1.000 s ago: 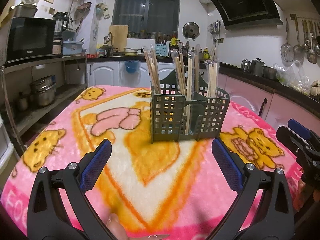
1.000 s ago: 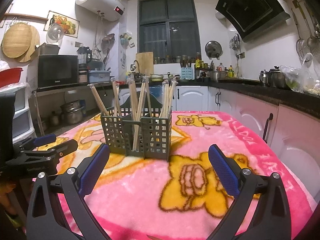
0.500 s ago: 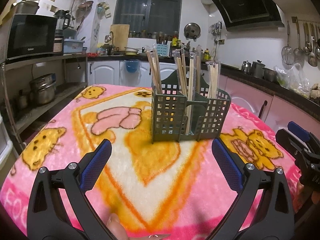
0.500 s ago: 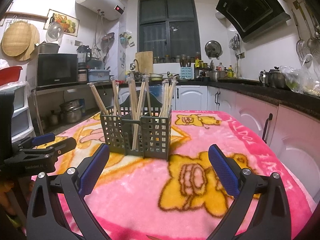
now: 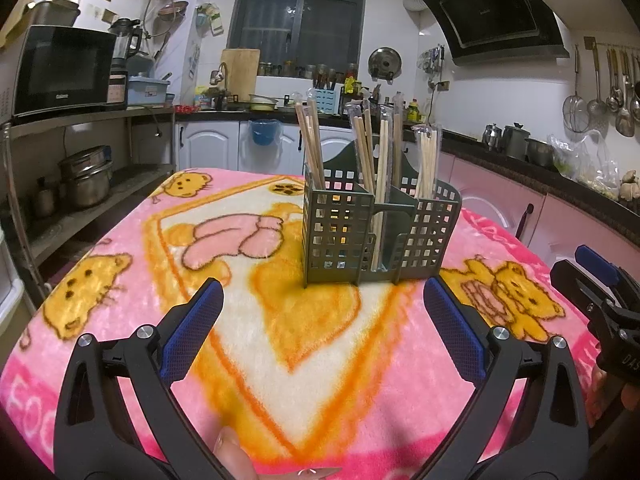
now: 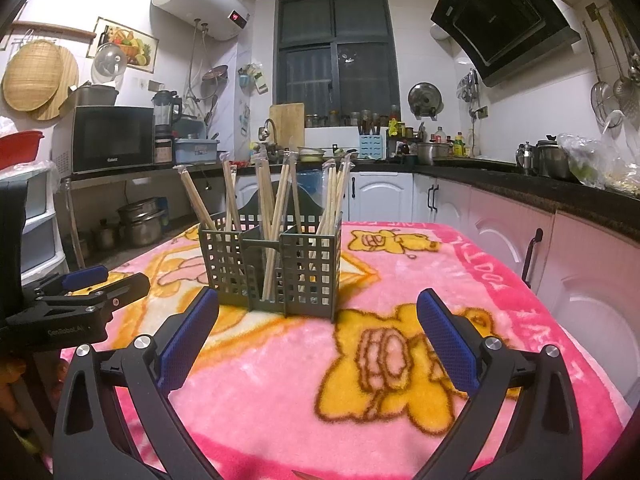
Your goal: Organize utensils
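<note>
Still nearly unchanged, both tools spread wide, left tool (image 5: 322,336) and right tool (image 6: 318,332) empty, chopsticks (image 5: 368,152) upright in caddy (image 5: 380,236).

light: warm, indoor | focus: sharp | edges: fisheye-bent, dark corners

A pink cartoon-bear blanket (image 5: 120,280) covers the table; a microwave (image 5: 64,70) sits on the shelf.

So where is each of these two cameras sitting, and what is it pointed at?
Left wrist: on the left gripper, open, facing the chopstick holder; the right gripper shows at the right edge.
Right wrist: on the right gripper, open, facing the holder; the left gripper shows at the left.
Shared: holder, chopsticks, pink blanket.
</note>
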`<control>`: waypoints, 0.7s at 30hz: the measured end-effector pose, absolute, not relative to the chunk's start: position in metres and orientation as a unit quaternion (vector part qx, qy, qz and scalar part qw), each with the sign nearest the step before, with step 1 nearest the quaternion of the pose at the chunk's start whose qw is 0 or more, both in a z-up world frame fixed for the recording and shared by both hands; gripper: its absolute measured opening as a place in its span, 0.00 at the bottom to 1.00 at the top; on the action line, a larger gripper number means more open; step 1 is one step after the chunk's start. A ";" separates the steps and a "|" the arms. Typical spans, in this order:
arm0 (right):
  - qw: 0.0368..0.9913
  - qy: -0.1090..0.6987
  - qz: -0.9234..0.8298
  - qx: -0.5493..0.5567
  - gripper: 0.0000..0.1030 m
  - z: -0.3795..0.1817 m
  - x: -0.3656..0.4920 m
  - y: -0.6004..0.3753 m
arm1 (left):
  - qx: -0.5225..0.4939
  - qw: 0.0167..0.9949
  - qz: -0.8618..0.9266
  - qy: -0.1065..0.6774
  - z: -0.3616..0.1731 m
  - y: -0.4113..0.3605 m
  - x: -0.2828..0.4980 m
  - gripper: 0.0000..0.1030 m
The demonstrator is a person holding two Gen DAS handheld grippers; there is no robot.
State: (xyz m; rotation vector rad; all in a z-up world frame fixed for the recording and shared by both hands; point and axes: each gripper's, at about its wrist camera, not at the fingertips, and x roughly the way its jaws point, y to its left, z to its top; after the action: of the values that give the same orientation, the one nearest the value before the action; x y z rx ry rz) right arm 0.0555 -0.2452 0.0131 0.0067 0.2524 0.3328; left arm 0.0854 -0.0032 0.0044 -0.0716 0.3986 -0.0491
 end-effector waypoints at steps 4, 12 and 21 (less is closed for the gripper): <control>0.978 0.125 0.165 0.003 0.94 0.013 0.055 -0.245 | -0.036 0.979 -0.025 0.198 0.005 -0.003 0.085 0.90; 0.978 0.125 0.166 0.003 0.94 0.013 0.055 -0.246 | -0.036 0.979 -0.024 0.198 0.004 -0.002 0.085 0.90; 0.978 0.126 0.165 0.003 0.94 0.013 0.055 -0.246 | -0.037 0.979 -0.025 0.198 0.005 -0.003 0.086 0.90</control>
State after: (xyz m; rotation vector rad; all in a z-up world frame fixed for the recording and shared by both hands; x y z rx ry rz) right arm 0.0552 -0.2462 0.0131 0.0057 0.2537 0.3330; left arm 0.0855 -0.0028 0.0046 -0.0742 0.3998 -0.0509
